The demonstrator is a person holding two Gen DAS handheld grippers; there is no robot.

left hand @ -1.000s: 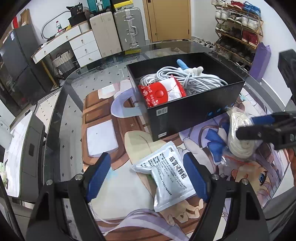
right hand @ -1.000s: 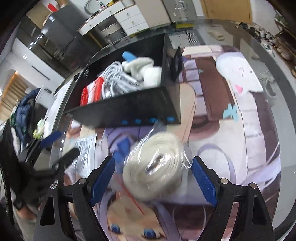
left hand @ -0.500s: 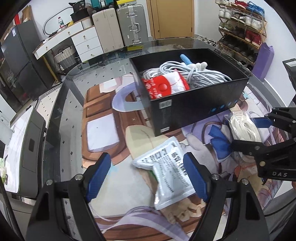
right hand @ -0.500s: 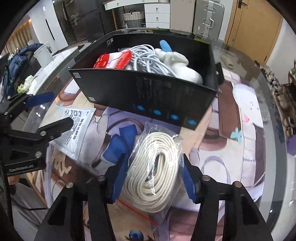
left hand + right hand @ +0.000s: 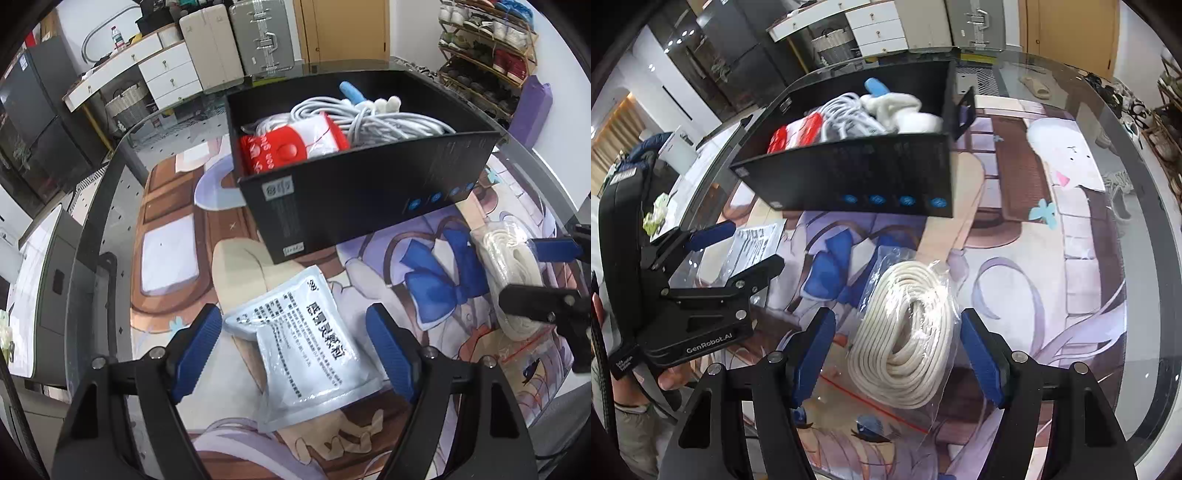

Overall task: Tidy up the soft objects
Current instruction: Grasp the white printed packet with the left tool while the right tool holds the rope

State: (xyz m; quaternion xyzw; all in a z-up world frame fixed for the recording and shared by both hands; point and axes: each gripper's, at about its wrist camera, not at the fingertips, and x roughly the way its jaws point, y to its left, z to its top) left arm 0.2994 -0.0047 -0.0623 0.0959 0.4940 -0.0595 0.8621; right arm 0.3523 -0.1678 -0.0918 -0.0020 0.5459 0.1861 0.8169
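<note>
A white printed pouch [image 5: 306, 347] lies flat on the mat between the open fingers of my left gripper [image 5: 295, 350], not touched. A bagged coil of cream rope [image 5: 905, 332] lies on the mat between the open fingers of my right gripper [image 5: 897, 350]; the pads stand just beside the bag. The coil [image 5: 509, 280] and the right gripper [image 5: 546, 273] also show in the left wrist view. A black box [image 5: 362, 206] behind them holds a red-and-white bag [image 5: 288, 151], grey cables [image 5: 380, 122] and a white soft item [image 5: 905, 110].
The glass table edge [image 5: 1145, 258] curves on the right. The left gripper with the hand on it [image 5: 694, 295] is at the left of the right wrist view. Drawers, suitcases and a shoe rack stand beyond the table.
My right gripper narrowed around the bagged rope, then opened slightly; the coil now lies flat between its fingers. My left gripper has moved closer over the white pouch.
</note>
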